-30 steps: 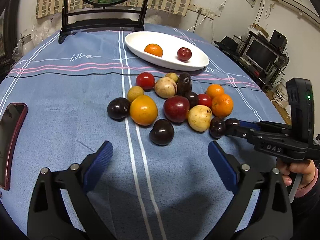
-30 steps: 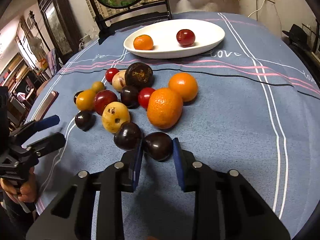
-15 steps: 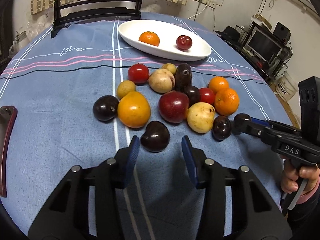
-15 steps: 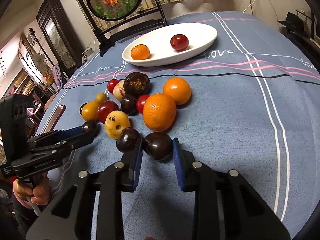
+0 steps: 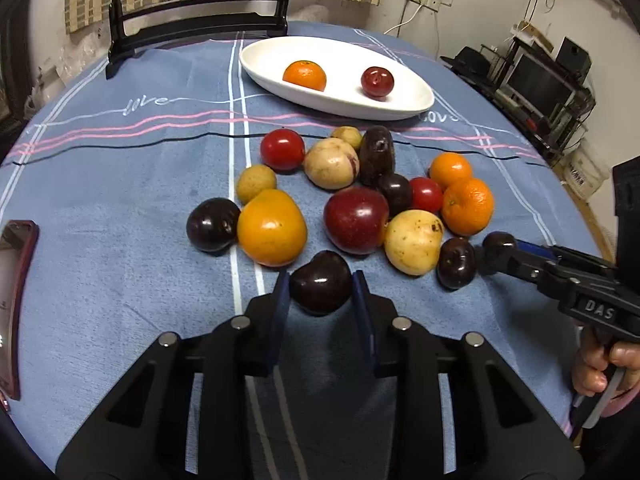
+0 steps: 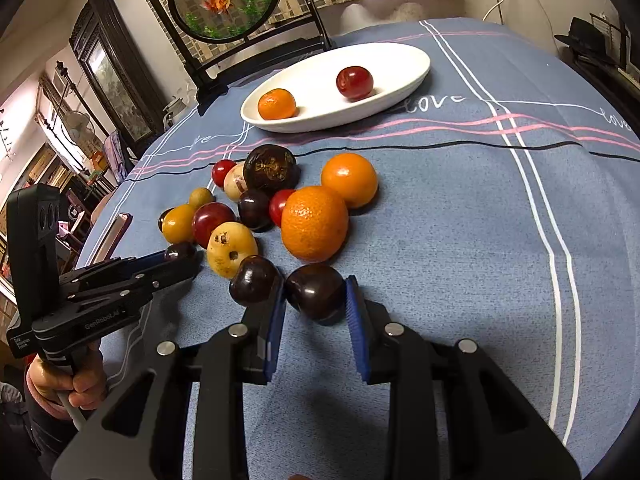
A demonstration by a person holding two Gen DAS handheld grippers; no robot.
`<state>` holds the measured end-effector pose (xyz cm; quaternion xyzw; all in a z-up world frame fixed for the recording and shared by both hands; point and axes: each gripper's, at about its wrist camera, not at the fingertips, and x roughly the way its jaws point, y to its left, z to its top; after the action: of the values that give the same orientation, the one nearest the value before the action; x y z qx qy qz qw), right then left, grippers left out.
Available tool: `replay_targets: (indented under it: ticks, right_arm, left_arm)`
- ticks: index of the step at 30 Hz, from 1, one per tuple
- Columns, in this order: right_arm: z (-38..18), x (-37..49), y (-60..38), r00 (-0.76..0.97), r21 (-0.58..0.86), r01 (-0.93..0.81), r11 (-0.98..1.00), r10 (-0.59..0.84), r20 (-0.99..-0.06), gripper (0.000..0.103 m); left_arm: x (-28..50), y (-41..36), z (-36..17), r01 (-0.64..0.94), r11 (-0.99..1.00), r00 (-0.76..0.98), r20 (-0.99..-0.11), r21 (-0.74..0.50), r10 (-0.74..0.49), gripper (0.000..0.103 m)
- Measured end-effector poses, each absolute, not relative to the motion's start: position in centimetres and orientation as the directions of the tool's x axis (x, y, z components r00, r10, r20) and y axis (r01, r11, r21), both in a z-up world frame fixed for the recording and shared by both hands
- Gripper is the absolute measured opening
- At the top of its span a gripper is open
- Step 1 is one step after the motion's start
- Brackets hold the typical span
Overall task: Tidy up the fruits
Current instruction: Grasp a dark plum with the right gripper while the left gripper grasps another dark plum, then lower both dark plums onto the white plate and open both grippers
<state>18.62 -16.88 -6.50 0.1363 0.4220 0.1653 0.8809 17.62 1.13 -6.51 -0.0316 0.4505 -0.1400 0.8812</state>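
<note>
A heap of oranges, red and dark plums and yellow fruits [image 5: 356, 220] lies mid-table on the blue cloth. Behind it a white oval dish [image 5: 416, 100] holds an orange [image 5: 305, 75] and a red plum [image 5: 377, 82]. My left gripper [image 5: 320, 280] is closing, and its blue pads touch both sides of a dark plum [image 5: 320, 292] at the heap's near edge. My right gripper [image 6: 315, 284] is shut on another dark plum [image 6: 316, 294] resting on the cloth. Beside that one sits a further dark plum [image 6: 254, 280].
A red phone [image 5: 16, 300] lies at the table's left edge. A black stand with a round fish picture [image 6: 226, 0] is behind the dish. A large orange [image 6: 314, 224] sits just beyond my right gripper. Shelves with electronics [image 5: 548, 80] stand past the table's right edge.
My left gripper moved forward to the near dark plum, and its wide jaws closed in around it. The right gripper stayed shut on its plum.
</note>
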Motion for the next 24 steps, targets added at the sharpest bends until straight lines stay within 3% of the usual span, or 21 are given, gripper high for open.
replay_targets:
  ticks: [9,16,24]
  right_arm:
    - [-4.2,18.9,-15.9,0.626,0.354,-0.25,0.901,0.43,-0.65,0.03]
    - [0.0,25.9,-16.1,0.742,0.327,-0.236,0.915,0.387,-0.547,0.03]
    - [-2.4,35.4,-15.5,0.694,0.259,-0.172,0.951,0.303,-0.653,0.03]
  left_arm:
    - [17.1,1.8,-3.3,0.278,0.924,0.588,-0.715,-0.261,-0.379,0.031]
    - [24.4,0.6,1.0,0.297,0.926,0.662,-0.649,-0.232,-0.375,0.031]
    - [37.7,0.1,0.3,0.212,0.961,0.629,-0.727,-0.18,-0.275,0.031]
